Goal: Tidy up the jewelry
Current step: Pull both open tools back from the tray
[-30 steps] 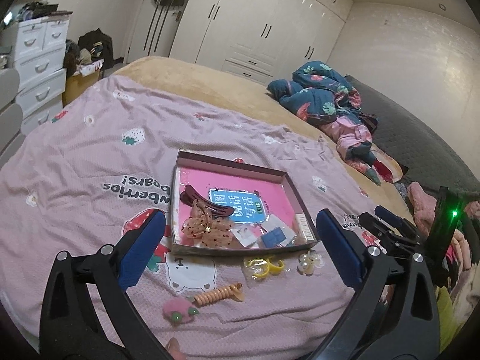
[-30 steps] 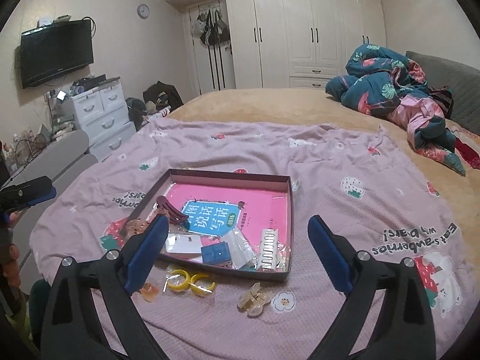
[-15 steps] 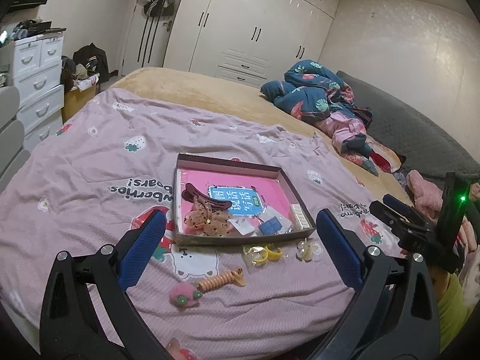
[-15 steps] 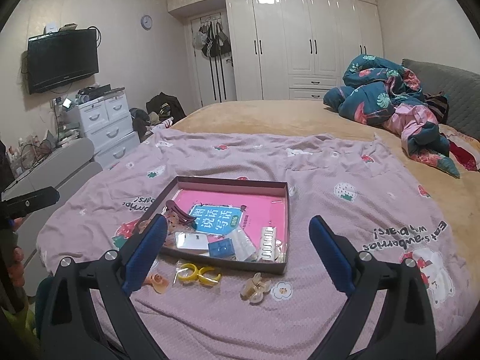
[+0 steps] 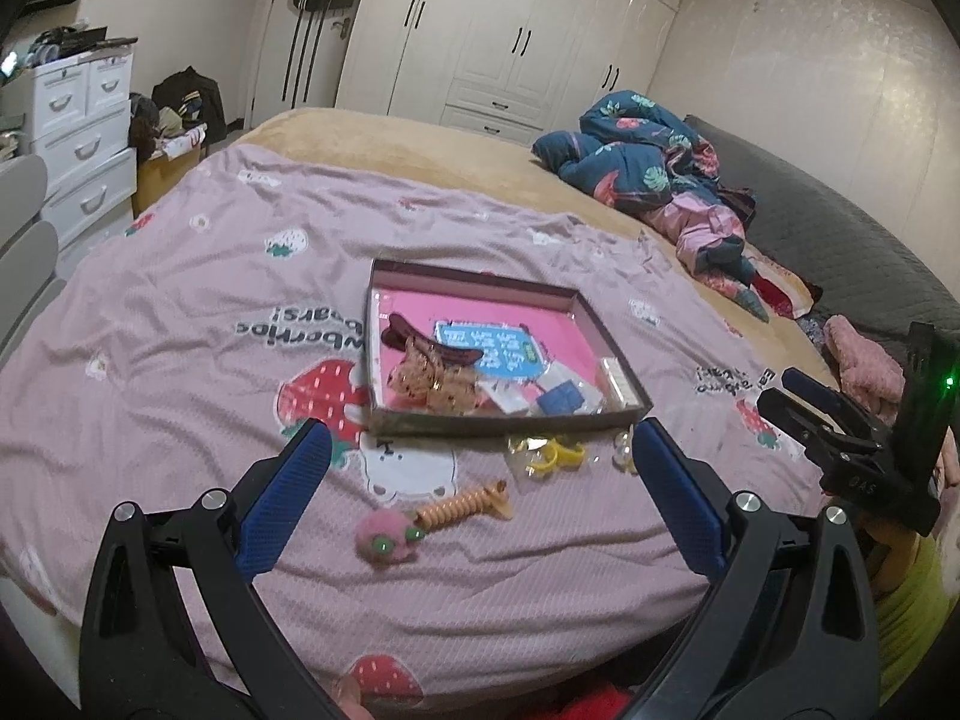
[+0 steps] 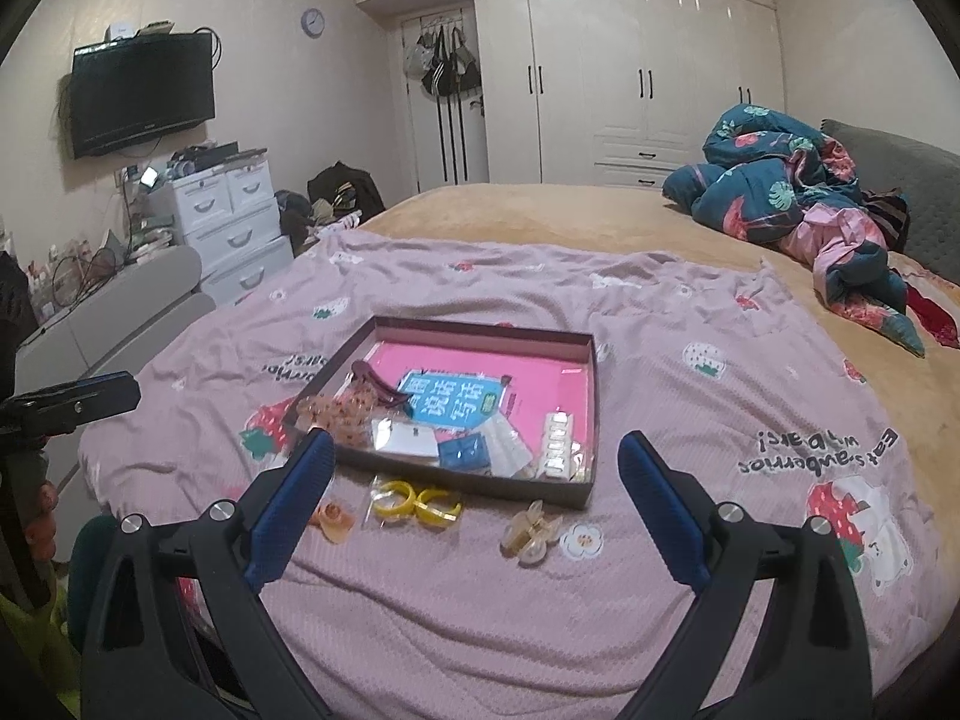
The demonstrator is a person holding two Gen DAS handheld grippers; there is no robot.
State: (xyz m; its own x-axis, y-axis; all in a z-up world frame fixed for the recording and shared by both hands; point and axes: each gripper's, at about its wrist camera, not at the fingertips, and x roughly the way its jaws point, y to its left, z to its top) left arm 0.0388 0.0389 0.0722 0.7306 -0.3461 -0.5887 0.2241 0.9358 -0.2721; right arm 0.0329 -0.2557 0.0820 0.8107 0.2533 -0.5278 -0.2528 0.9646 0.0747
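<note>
A shallow brown box with a pink floor lies on the pink bedspread, holding a dark hair clip, a peach bow and small packets. In front of it lie a yellow ring pair, a clear claw clip, an orange spiral clip, a pink plush clip and a small orange piece. My left gripper and right gripper hang open above the bed's near edge, both short of the items and holding nothing.
A bundled blue floral quilt lies at the back right of the bed. White drawers and a grey chair stand to the left. White wardrobes fill the far wall. The bedspread is wrinkled around the box.
Both grippers have drawn back and risen from the box, so the bed's near edge and more of the room show. The jaws stay open. No item has moved.
</note>
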